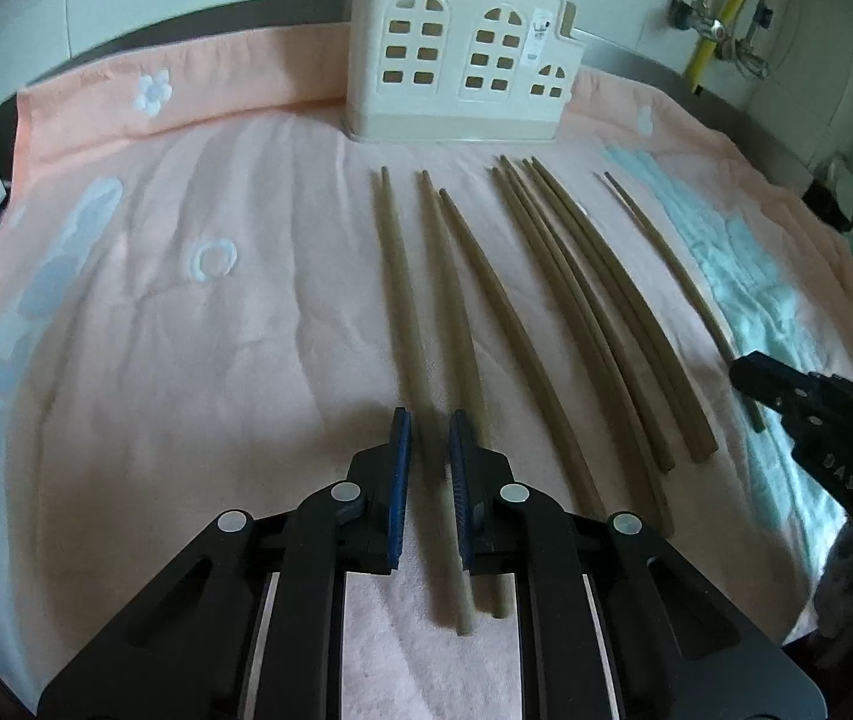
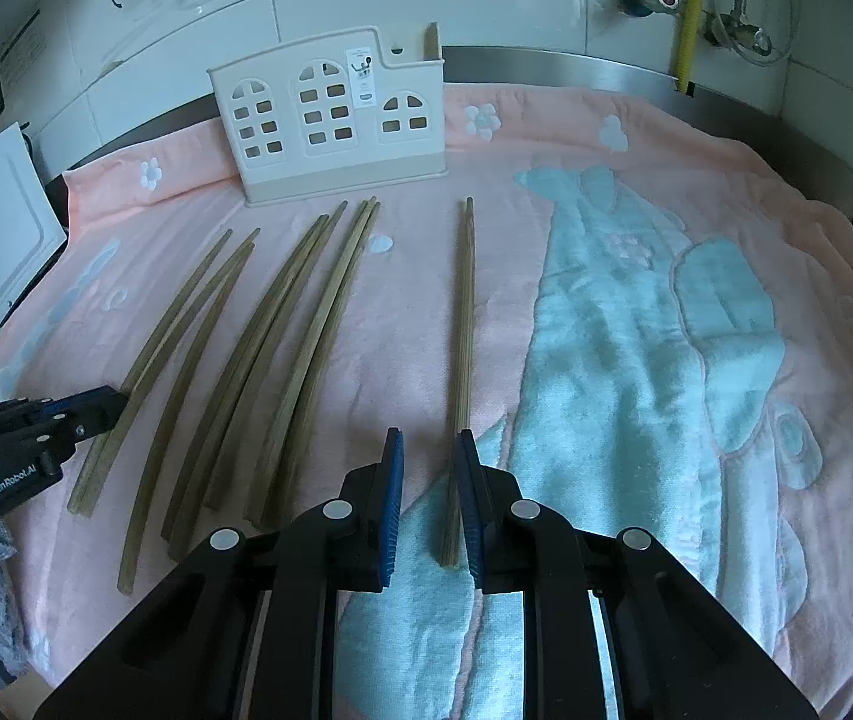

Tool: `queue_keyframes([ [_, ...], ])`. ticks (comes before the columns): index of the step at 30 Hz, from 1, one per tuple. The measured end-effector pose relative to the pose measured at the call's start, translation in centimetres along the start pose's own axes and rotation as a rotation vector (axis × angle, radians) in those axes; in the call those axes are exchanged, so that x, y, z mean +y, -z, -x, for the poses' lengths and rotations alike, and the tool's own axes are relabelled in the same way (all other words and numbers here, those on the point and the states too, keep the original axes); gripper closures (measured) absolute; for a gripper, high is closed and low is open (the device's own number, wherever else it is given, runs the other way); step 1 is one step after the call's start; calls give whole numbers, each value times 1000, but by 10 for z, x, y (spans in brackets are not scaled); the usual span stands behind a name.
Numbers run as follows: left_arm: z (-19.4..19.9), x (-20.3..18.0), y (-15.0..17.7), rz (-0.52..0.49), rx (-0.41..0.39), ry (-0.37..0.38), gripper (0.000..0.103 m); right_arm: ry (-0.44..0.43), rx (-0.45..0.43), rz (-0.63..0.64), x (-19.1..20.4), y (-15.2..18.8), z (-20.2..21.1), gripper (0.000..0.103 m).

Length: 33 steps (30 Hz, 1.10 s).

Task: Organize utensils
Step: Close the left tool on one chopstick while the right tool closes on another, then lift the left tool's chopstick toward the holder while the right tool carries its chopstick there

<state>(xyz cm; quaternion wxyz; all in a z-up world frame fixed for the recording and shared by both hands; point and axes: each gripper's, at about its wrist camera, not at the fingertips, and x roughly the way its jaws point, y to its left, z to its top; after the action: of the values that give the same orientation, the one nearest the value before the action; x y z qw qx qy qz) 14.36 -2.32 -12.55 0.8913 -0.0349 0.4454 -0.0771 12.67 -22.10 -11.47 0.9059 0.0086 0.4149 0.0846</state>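
the left gripper (image 1: 429, 444), blue-padded fingers part spread, straddles the leftmost olive-brown wooden chopsticks (image 1: 402, 300) on the pink terry towel (image 1: 216, 360) and may pinch just one (neighbours lie close), while the right gripper (image 2: 429, 462), likewise spread, brackets the lone pair (image 2: 463, 312) below the cream plastic windowed holder (image 2: 336, 120).

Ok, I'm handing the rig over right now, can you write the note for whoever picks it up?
Left gripper: open, low over the near ends of the leftmost chopsticks, holding nothing.
Right gripper: open, its fingers either side of the lone pair of chopsticks on the right, not yet closed.
Middle bundle of chopsticks lies loose on the pink towel.
Holder stands upright at the back of the towel; one stick seems to be in its right compartment already.
Left: grip each group and drop it into the holder.
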Motion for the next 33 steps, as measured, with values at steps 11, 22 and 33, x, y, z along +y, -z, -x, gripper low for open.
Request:
queue_keyframes([
  [11,0,5,2,37,-19,-8,92,12,17,-19,-6,5,-6,87],
  [22,10,10,-1,40,-50,-7,98,35,-27,-28,-9,6,2,96],
  [33,61,15,-22,9,-206,30,98,-9,-221,27,-2,-40,62,96],
])
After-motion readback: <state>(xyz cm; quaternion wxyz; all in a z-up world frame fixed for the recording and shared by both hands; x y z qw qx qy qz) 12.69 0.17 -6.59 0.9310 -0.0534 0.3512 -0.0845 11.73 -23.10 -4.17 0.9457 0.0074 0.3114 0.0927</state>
